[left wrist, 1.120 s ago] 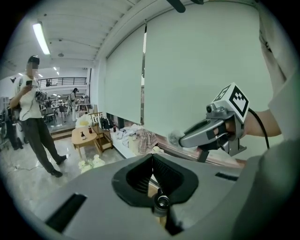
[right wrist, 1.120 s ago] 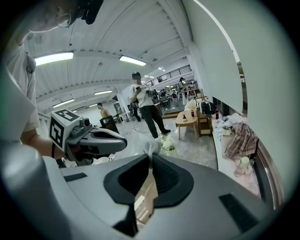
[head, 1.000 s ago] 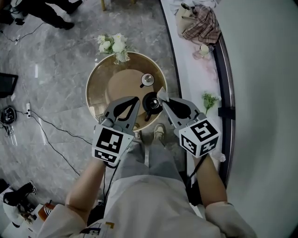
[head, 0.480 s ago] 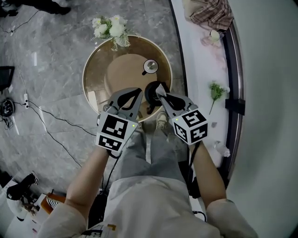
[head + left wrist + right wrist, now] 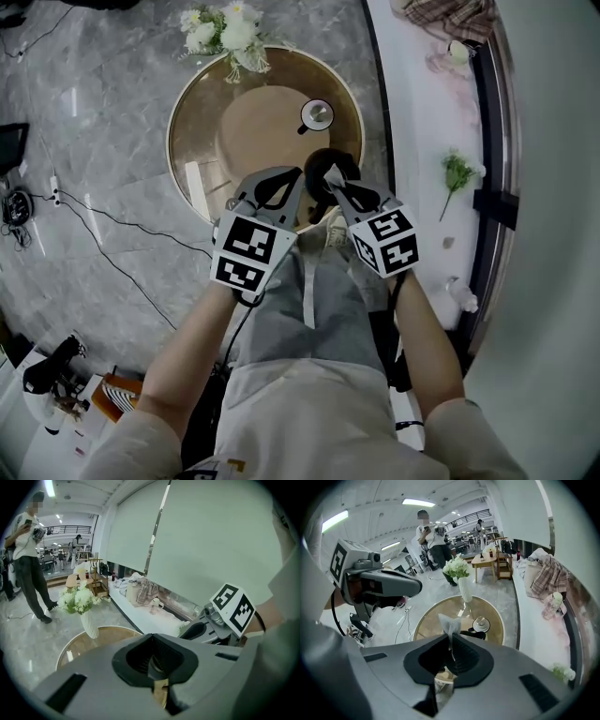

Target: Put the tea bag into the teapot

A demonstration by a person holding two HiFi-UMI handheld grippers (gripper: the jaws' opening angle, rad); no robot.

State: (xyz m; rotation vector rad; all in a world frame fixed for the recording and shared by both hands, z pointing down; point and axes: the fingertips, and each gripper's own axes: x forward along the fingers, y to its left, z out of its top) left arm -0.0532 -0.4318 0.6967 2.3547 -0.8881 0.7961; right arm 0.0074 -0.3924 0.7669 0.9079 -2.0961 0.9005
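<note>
My right gripper (image 5: 328,174) (image 5: 451,637) is shut on a pale, translucent tea bag (image 5: 448,622) whose top sticks out past the fingertips. Just beyond those tips stands the black teapot (image 5: 337,165) (image 5: 472,634), on the near right part of the round brown table (image 5: 197,141). Both grippers partly hide the pot in the head view. My left gripper (image 5: 296,174) (image 5: 151,637) is beside the right one, to the teapot's left, with its tips together. I see nothing pinched between them.
A cup on a saucer (image 5: 317,114) (image 5: 480,623) sits behind the teapot. A white vase of flowers (image 5: 225,33) (image 5: 89,625) stands at the table's far edge. To the right runs a white bench with a plaid cloth (image 5: 450,14). Cables (image 5: 94,225) cross the floor; a person (image 5: 433,541) stands beyond.
Both grippers have dropped toward the table and now sit close over the teapot's near side. The right one still holds the tea bag, and both stay shut.
</note>
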